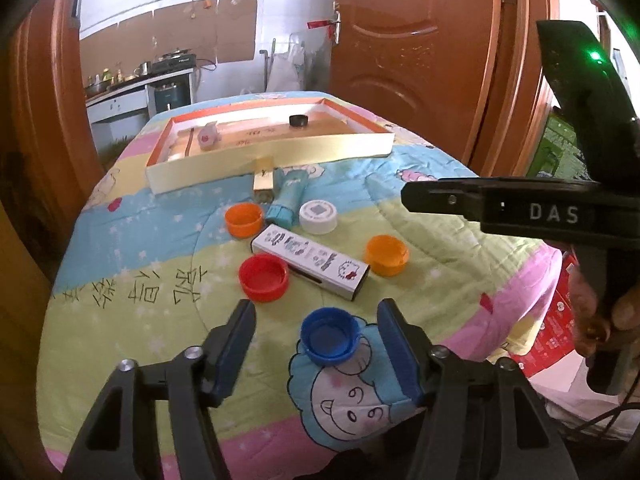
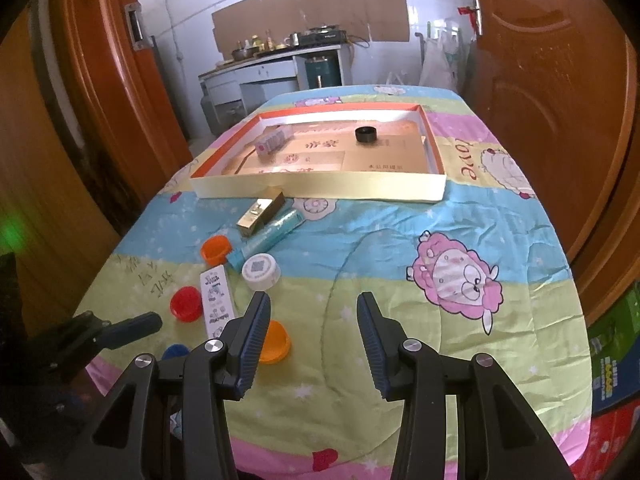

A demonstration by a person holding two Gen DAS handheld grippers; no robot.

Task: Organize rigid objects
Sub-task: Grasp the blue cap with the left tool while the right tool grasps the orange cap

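My left gripper (image 1: pixel 316 312) is open, its fingers either side of a blue bottle cap (image 1: pixel 330 335) lying on the quilt, not closed on it. Ahead lie a red cap (image 1: pixel 264 277), two orange caps (image 1: pixel 244 220) (image 1: pixel 386 255), a white cap (image 1: pixel 318 216), a white cartoon box (image 1: pixel 310 261), a teal tube (image 1: pixel 289 196) and a gold box (image 1: pixel 264 179). The shallow tray (image 1: pixel 272 160) holds a black cap (image 1: pixel 299 120) and a small pink box (image 1: pixel 208 136). My right gripper (image 2: pixel 312 300) is open and empty above bare quilt, right of the orange cap (image 2: pixel 274 341).
The table is covered by a cartoon quilt (image 2: pixel 400 240). Wooden doors (image 1: pixel 412 48) stand on both sides. The right gripper's body (image 1: pixel 520 208) hangs at the right of the left wrist view. Red cartons (image 2: pixel 612 432) sit on the floor at the right.
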